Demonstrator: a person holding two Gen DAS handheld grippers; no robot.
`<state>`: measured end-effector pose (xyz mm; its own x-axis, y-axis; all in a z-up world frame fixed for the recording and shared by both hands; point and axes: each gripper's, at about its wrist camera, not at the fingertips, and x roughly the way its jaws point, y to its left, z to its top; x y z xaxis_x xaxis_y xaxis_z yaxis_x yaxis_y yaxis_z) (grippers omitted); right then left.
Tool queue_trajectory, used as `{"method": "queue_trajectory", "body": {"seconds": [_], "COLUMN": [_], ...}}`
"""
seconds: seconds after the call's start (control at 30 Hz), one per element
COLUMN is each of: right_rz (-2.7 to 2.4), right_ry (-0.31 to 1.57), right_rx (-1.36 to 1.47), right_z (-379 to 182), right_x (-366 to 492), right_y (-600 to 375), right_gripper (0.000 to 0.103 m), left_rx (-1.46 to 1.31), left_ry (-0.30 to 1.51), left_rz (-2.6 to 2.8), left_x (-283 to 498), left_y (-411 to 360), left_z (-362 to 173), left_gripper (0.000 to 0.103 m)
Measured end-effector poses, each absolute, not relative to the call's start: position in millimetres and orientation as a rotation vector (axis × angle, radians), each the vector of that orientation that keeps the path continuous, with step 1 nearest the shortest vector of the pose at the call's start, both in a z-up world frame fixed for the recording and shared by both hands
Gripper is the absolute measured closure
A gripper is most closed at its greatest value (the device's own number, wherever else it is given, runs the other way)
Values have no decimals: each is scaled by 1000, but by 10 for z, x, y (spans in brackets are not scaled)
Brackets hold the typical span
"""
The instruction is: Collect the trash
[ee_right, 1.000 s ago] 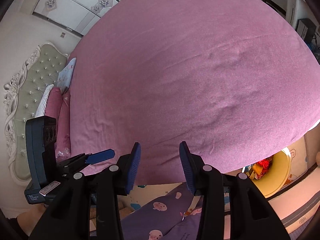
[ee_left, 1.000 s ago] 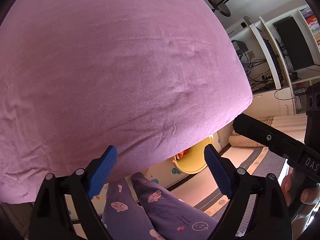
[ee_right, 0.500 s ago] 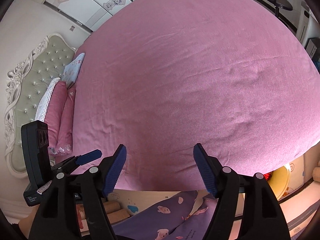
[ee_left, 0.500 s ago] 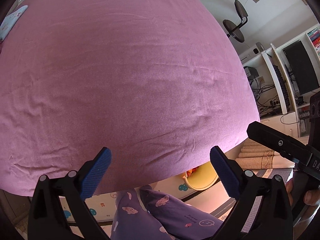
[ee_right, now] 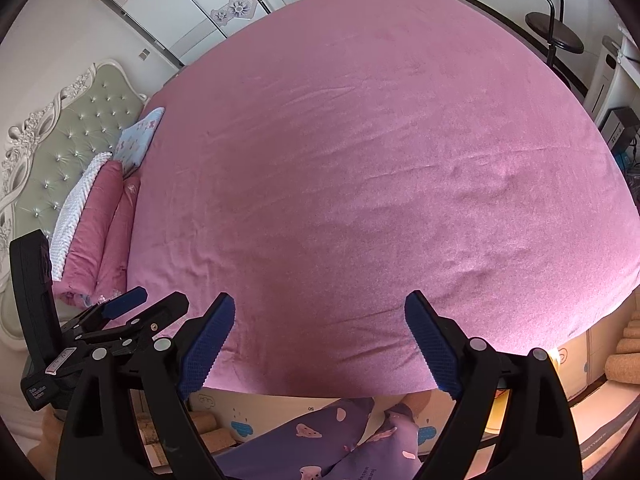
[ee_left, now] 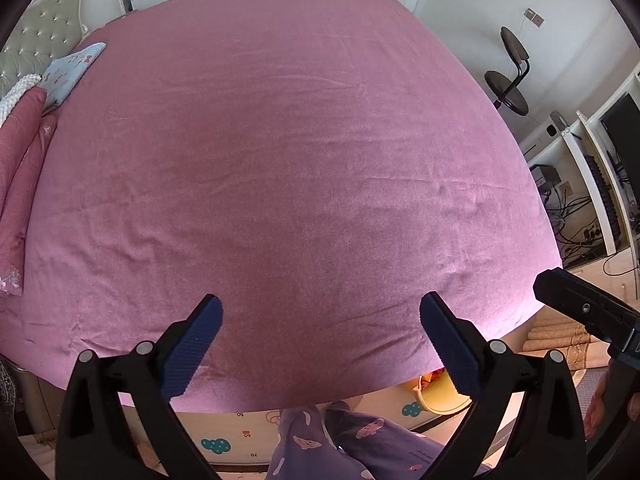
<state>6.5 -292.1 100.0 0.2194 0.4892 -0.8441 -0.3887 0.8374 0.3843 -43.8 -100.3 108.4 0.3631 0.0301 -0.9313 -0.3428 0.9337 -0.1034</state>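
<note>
Left wrist view
Landmark: the bed (ee_left: 304,152) with its pink sheet fills most of the frame
Left gripper (ee_left: 320,320): jaws spread wide above the near edge of the bed, nothing between the blue pads
Yellow bin (ee_left: 440,394): on the floor just past the near edge of the bed, partly hidden behind the right finger, some trash showing at its rim
Pillows (ee_left: 24,128): at the left end of the bed, by the headboard
Person's legs (ee_left: 332,444): in purple patterned trousers, below the bed edge

Right wrist view
Right gripper (ee_right: 320,332): jaws opening, nothing between them, over the near edge of the bed (ee_right: 380,160)
Left gripper (ee_right: 132,312): seen to the left, at the bed's near corner
Yellow bin (ee_right: 496,408): only a sliver shows below the bed edge, behind the right finger
Stool (ee_right: 552,28): beyond the far right side of the bed
</note>
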Motion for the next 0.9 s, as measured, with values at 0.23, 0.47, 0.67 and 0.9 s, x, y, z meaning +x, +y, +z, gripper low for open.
{"method": "queue_trajectory", "body": {"seconds": [0.23, 0.47, 0.67, 0.9], "right_rz": [615, 622, 637, 638], "right_ry": [1193, 1180, 1170, 1169], "right_rx": [106, 113, 100, 93], "right_z": [1051, 1102, 1135, 1127], "right_x": [55, 52, 24, -28], "right_y": [-2901, -2868, -2807, -2731], "right_gripper": [19, 19, 19, 19], "left_rx": [-310, -302, -307, -297], "left_ry": [1123, 1062, 1053, 1037], "left_rz": [265, 280, 260, 285], "left_x": [-448, -486, -503, -548], "left_y": [-962, -935, -922, -883], "left_z": [1264, 1448, 1484, 1516], "left_gripper": [4, 4, 4, 4]}}
